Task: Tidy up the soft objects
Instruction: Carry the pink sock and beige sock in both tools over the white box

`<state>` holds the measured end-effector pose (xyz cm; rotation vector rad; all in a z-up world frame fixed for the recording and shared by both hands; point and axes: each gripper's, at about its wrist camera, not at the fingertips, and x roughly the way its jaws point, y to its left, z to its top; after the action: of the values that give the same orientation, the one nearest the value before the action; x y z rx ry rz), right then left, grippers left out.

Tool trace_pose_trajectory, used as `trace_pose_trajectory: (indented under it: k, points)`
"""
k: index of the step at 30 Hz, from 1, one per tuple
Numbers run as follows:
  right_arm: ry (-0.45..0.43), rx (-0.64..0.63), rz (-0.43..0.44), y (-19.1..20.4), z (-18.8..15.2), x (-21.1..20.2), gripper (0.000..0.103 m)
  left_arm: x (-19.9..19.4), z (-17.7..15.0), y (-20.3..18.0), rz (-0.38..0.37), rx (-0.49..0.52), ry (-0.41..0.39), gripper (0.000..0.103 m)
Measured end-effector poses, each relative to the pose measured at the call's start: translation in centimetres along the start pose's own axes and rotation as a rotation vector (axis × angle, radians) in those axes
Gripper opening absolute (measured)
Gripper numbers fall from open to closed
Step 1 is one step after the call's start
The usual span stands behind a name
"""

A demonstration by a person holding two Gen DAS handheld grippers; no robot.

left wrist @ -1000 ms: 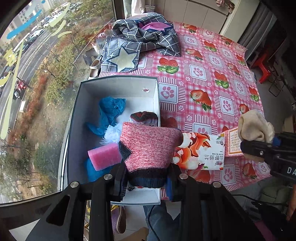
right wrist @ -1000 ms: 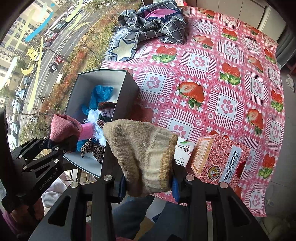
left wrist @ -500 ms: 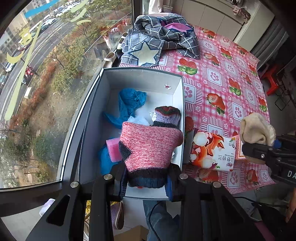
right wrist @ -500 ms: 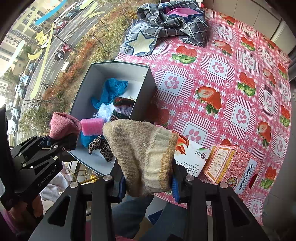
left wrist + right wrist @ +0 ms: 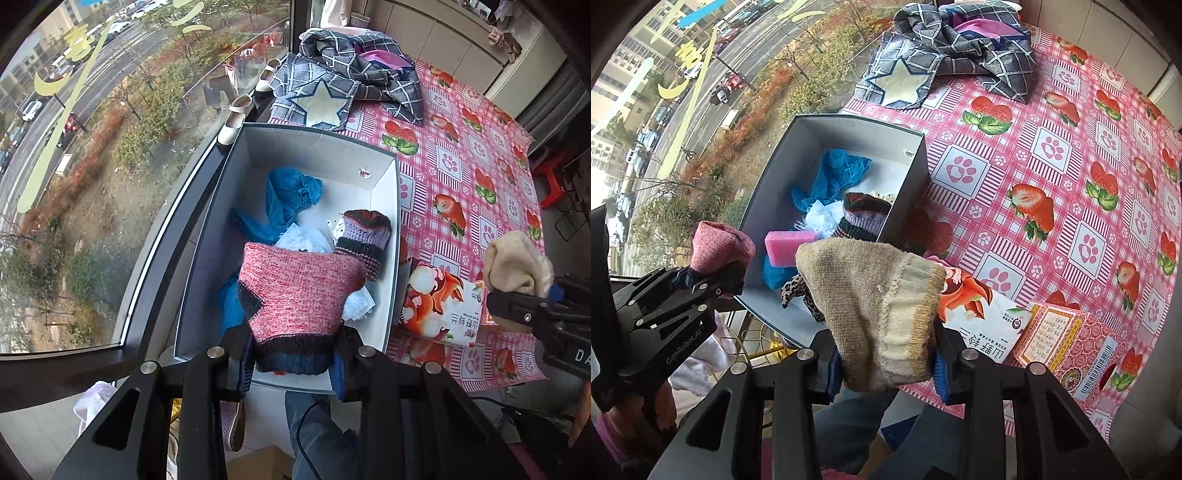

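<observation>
Beyond the window a street and shrubs lie far below, and against that glass stands a table under a pink strawberry-print tablecloth [image 5: 1052, 122]. Everything else is placed relative to the grey box [image 5: 391, 258] at the table's window edge. Past its far end lies a crumpled plaid garment [image 5: 354, 85] with a star patch. Inside the box sit blue cloth [image 5: 291, 192], a striped knit hat [image 5: 364, 236], white fabric and a pink sponge [image 5: 783, 247]. Beside its near right corner lie a printed tissue pack [image 5: 443, 306] and a patterned carton [image 5: 1067, 343].

The left gripper [image 5: 293, 363] is clamped on a pink knit sock [image 5: 299, 291], which now hangs over the box's near end; a second ago it sat more toward the right wall, so the sock looks ready for release inside. The right gripper [image 5: 886, 363] pinches a beige sock [image 5: 882, 306] held in the air above the table, just off the box's near right corner, likely next to go in.
</observation>
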<state>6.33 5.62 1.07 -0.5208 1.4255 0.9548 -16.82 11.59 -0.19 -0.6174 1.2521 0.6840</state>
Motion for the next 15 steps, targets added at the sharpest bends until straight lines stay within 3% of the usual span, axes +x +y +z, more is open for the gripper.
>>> trace_pose_trajectory:
  k: [15]
  points:
    - [0.021, -0.08, -0.027, 2.7, 1.9, 1.3, 0.039, 1.7, 0.1, 2.2, -0.009, -0.067, 0.043, 0.036]
